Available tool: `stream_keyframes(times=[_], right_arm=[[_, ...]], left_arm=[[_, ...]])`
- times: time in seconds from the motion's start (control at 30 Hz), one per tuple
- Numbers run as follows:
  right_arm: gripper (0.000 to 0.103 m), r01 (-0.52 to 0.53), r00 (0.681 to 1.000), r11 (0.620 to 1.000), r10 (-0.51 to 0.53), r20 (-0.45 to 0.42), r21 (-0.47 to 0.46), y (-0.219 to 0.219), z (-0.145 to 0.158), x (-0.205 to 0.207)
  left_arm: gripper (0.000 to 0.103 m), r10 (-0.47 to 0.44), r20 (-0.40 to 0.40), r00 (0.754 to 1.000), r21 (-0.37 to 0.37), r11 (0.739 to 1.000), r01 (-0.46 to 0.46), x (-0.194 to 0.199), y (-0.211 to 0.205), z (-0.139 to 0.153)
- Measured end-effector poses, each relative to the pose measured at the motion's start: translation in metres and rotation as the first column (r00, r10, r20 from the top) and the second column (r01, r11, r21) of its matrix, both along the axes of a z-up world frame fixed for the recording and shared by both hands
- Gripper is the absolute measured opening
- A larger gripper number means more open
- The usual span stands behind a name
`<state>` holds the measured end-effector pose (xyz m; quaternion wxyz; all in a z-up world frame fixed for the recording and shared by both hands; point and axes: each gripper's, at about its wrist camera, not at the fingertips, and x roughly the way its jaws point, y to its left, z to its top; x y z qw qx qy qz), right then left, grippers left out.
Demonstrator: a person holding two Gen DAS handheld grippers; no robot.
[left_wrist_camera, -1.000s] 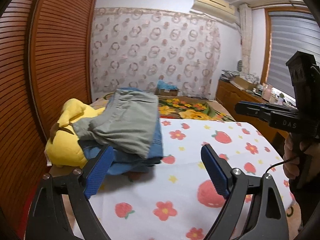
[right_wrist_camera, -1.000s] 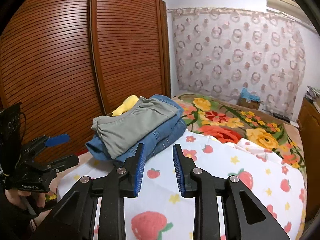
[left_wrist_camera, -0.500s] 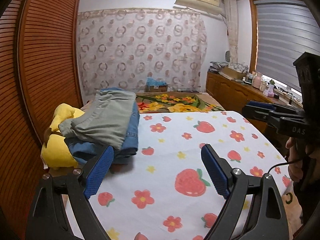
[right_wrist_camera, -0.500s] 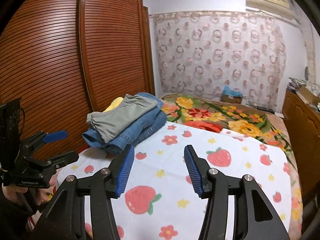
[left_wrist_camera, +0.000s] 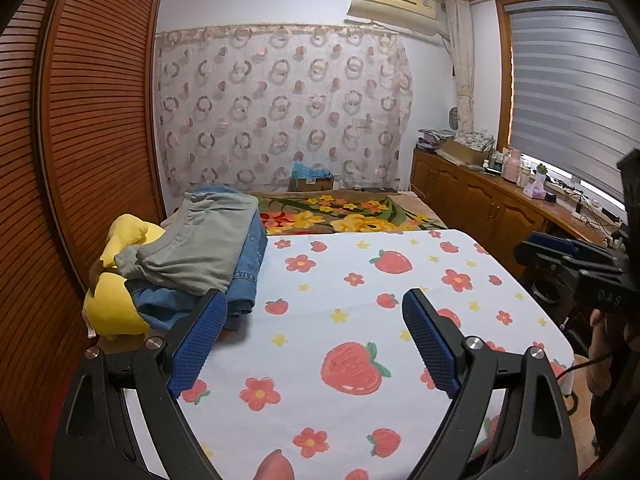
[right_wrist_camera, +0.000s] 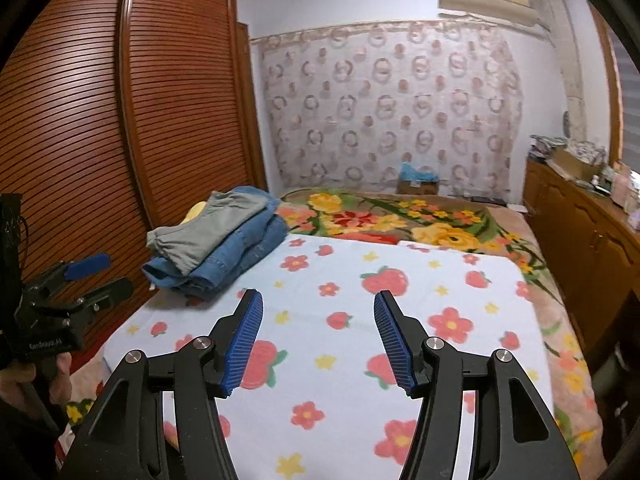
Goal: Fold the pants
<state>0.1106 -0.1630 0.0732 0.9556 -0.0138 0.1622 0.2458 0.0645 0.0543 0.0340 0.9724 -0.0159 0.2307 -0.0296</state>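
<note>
Right tool point(right_wrist_camera: 318, 338): my blue pads now stand wide apart with nothing between them; a second ago they were nearly together, close in front of the folded stack, so I read this as the let-go after setting a pair down.
Left tool point(left_wrist_camera: 314, 340): spread wide and empty, as it was in the earlier frames; it hangs over the strawberry blanket point(left_wrist_camera: 360, 320) and touches no cloth.
Pull-back: both views have widened since a second ago. The stack has shrunk toward the left of each view and more of the bed shows, so I am drawing both tools away from it.
Pants: the grey-green pair point(left_wrist_camera: 200, 244) lies folded on top of the folded blue denim point(right_wrist_camera: 240, 248), at the far left corner of the blanket, against the yellow plush toy point(left_wrist_camera: 112, 304) beside the slatted wardrobe point(right_wrist_camera: 120, 120).
Stack condition: the grey pair sits slightly askew, with its waistband end overhanging the denim toward me, but it looks settled and no edge is trailing.
Work area: the blanket in front of me carries no garment that I can see, and no unfolded pants appear in either view.
Meaning for the task: I judge this pair done and stacked. Either the job is finished or the next pair must come from somewhere outside these views.
Caution: the stack leans on a soft toy, so a careless pass on the left could tip it.
</note>
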Motion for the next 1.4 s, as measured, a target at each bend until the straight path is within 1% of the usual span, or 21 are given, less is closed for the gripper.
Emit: stream_keyframes(times=[0.23,0.37,0.7,1.03,1.4], right_arm=[[0.061,0.053,0.998,0.999,-0.053,0.017,0.005,-0.001,0.004,-0.020],[0.061,0.082,0.996,0.997,-0.082,0.026,0.002,0.002,0.007,-0.029],[0.062,0.135,0.989,0.990,-0.137,0.050,0.042,-0.002,0.008,-0.048],[0.063,0.160,0.984,0.986,-0.163,0.068,0.056,-0.003,0.001,-0.062],[0.064,0.165,0.983,0.985,-0.168,0.069,0.055,-0.004,0.001,-0.062]], left_arm=[[0.090,-0.013,-0.015,1.000,-0.020,1.000,0.013,0.004,-0.011,0.004],[0.090,-0.021,0.001,1.000,-0.013,1.000,0.021,0.004,-0.019,0.012],[0.090,-0.021,0.032,0.999,0.005,1.000,0.021,-0.002,-0.029,0.032],[0.090,-0.020,0.037,0.999,0.007,1.000,0.019,-0.004,-0.029,0.036],[0.090,-0.016,0.034,0.999,0.006,1.000,0.016,-0.005,-0.030,0.038]])
